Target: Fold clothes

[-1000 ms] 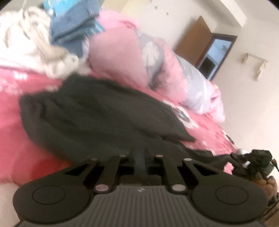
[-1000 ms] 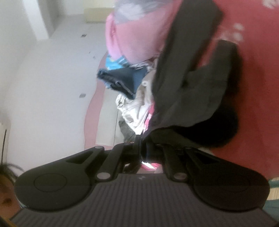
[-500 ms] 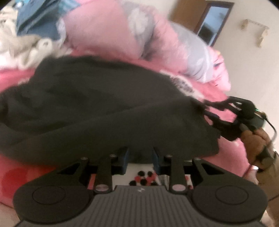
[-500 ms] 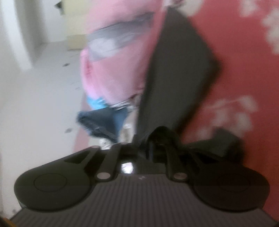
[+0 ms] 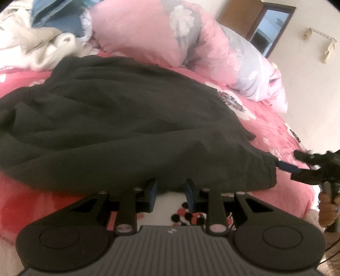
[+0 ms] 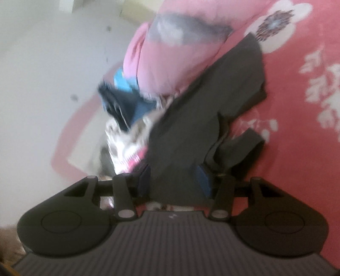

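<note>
Left claw: jaws apart, holding nothing, at the black garment's hem.
Right claw: jaws apart; blurred, cloth seemingly lies between, unpinched.
Bed: pink.

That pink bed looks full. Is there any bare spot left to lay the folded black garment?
Yes. Bare pink bedspread lies to the right of the black garment, below the rolled quilt. Another bare strip runs along the near edge on the left. The far left corner is crowded with a clothes pile.

White walls, brown door
</note>
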Demonstrator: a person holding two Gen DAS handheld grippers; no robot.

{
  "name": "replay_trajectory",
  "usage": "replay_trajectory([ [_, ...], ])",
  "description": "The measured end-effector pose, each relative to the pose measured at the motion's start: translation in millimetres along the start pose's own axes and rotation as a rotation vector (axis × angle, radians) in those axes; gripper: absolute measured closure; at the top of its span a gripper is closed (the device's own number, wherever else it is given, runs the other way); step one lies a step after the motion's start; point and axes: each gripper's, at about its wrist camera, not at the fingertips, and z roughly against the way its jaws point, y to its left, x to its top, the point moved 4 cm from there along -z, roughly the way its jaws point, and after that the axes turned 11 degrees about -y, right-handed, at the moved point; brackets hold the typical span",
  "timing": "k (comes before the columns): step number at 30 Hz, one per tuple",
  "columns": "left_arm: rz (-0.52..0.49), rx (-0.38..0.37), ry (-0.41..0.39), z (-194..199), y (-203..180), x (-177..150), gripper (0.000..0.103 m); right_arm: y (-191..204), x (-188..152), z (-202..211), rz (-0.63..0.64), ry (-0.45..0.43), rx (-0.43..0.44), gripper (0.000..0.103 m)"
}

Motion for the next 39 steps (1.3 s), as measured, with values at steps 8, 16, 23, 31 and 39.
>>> replay_trajectory([
  [8,0.062,0.068,-0.063,46.9,23.4,5.6,0.075,-0.7,-11.2,-31.3,-0.074,0.08,0.036,0.083],
  [16,-0.032,0.277,-0.306,139.4,42.4,70.4,0.074,3.7,-0.7,-7.5,-0.022,0.007,-0.004,0.083],
  [23,-0.066,0.31,-0.229,134.7,38.3,62.8,0.066,-8.3,-1.1,-12.0,-0.012,-0.01,-0.073,0.063],
  [31,0.098,0.209,-0.115,83.5,52.2,9.3,0.066,-16.7,-2.2,-19.9,-0.043,0.0,-0.086,0.057],
  [39,0.164,0.198,-0.125,71.0,72.5,-4.5,0.066,-12.7,-1.7,-24.4,-0.099,0.037,0.027,0.058],
])
